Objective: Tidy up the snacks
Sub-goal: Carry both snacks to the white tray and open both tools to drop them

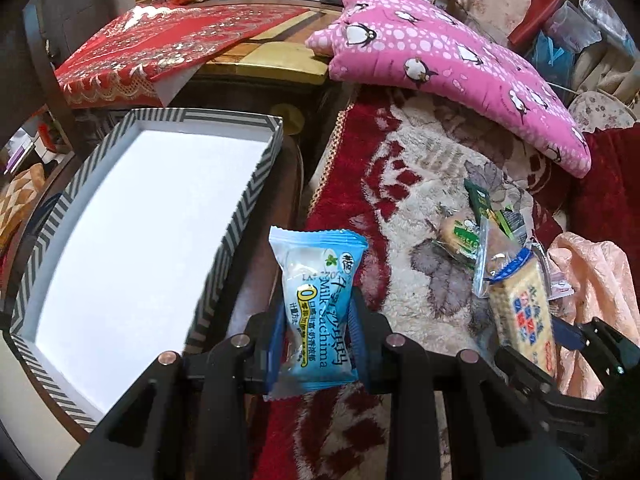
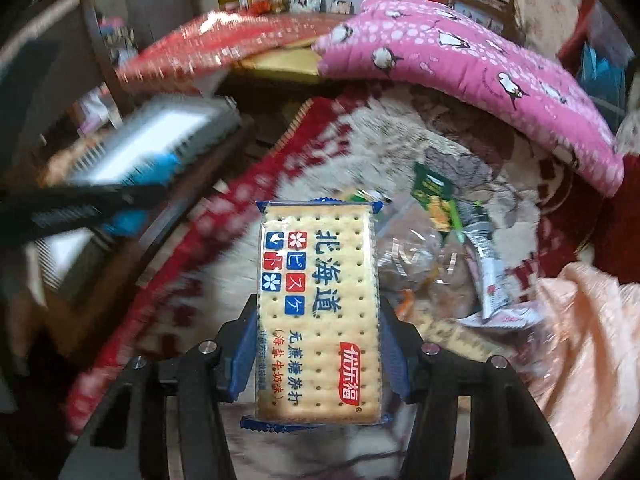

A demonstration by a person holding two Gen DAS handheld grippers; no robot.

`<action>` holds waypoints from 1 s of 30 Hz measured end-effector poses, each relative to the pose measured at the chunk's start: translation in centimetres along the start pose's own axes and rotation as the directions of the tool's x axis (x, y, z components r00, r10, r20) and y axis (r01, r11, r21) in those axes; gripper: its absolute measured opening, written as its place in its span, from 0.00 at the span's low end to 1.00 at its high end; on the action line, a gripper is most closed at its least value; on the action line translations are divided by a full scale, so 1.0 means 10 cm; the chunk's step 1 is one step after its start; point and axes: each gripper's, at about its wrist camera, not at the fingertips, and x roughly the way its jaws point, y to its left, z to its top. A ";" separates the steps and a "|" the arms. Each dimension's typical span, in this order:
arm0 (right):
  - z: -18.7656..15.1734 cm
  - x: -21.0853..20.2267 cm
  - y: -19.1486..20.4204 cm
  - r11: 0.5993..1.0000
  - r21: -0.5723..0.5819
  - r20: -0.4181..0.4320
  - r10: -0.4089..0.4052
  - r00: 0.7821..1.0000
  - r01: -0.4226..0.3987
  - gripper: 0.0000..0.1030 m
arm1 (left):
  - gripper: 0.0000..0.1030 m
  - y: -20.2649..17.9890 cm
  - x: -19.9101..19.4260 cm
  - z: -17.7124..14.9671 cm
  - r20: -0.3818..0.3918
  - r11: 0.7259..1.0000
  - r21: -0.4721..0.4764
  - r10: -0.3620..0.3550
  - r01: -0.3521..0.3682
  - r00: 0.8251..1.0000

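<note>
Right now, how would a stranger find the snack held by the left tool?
Start at the striped box beside the red blanket. Just right of its near corner, the left tool grips a light blue packet. Only it reads "Milk Sachima".

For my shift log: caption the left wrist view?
Left gripper clamps a light-blue Milk Sachima packet beside the empty chevron-edged white box, more snacks on the blanket.

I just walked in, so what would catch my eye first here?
Each gripper holds a snack: the left gripper a blue sachima pack, the right gripper a cracker pack. An empty striped box sits left, a pink penguin pillow lies behind.
</note>
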 end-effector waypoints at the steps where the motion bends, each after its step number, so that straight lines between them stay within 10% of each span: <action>1: 0.02 -0.01 0.05 1.000 0.004 0.006 0.013 1.000 -0.013 0.56 | 0.28 0.02 -0.02 0.01 -0.002 1.000 -0.003 0.004 -0.004 1.000; 16: 0.68 0.20 1.04 0.984 -0.100 0.033 0.149 0.988 -0.145 0.57 | 0.28 0.90 -0.39 0.32 0.049 0.985 -0.083 0.158 -0.154 0.986; 30: 1.12 0.77 1.82 0.958 -0.177 -0.026 0.226 0.974 -0.227 0.57 | 0.28 1.81 0.02 0.27 -0.057 0.949 -0.221 0.218 -0.225 0.974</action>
